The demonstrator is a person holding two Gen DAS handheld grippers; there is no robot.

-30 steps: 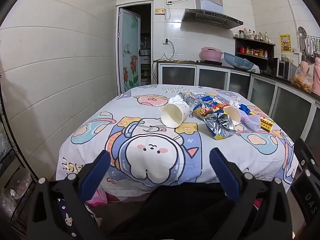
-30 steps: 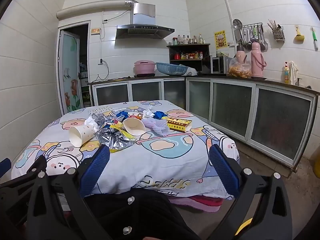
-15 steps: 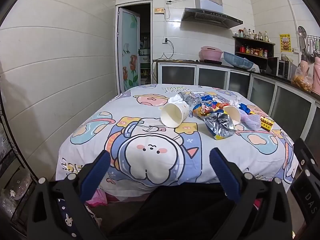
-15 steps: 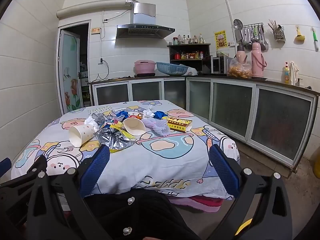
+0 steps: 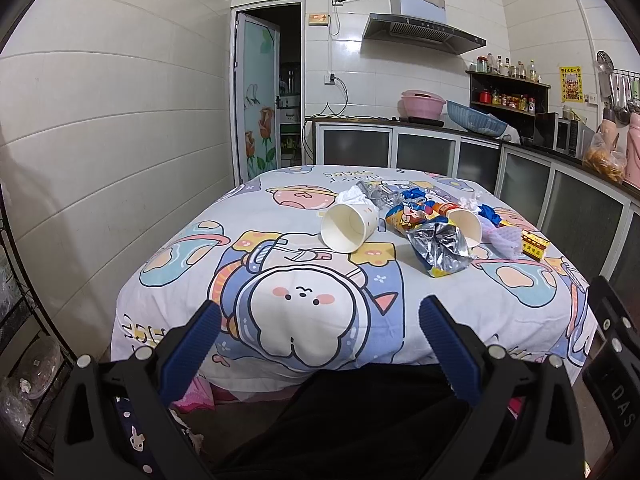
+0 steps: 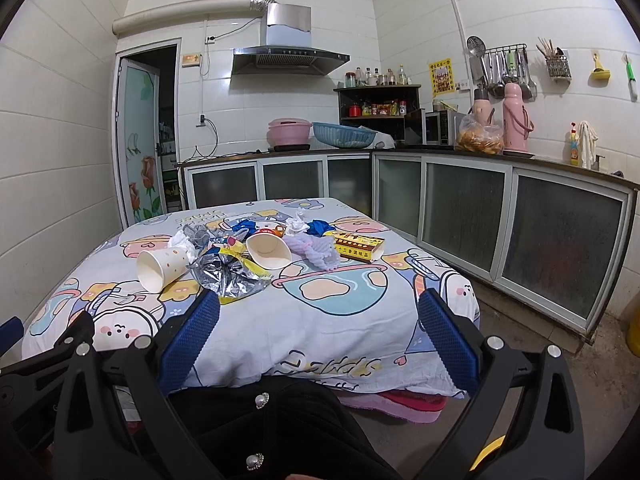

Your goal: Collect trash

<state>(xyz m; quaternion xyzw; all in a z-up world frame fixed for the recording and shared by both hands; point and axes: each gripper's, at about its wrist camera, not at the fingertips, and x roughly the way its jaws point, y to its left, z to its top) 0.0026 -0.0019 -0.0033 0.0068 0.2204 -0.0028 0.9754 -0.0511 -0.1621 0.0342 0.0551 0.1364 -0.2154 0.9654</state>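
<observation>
Trash lies in a heap on a table with a cartoon cloth [image 5: 304,304] [image 6: 340,312]. A white paper cup [image 5: 348,226] [image 6: 160,266] lies on its side. A crumpled foil bag [image 5: 440,250] [image 6: 228,276] lies beside it. A second paper cup [image 5: 466,224] [image 6: 268,250], a yellow box [image 5: 534,244] [image 6: 358,245], lilac netting [image 6: 316,250] and blue wrappers [image 5: 414,194] lie behind. My left gripper [image 5: 320,322] is open and empty, short of the table's near edge. My right gripper [image 6: 319,312] is open and empty, also short of the table.
Kitchen cabinets [image 6: 460,208] run along the back and right walls, with a gap of floor [image 6: 520,328] between them and the table. An open door [image 5: 256,100] is at the back left. A wire rack [image 5: 24,344] stands low at the left. Dark clothing [image 6: 272,428] fills the foreground.
</observation>
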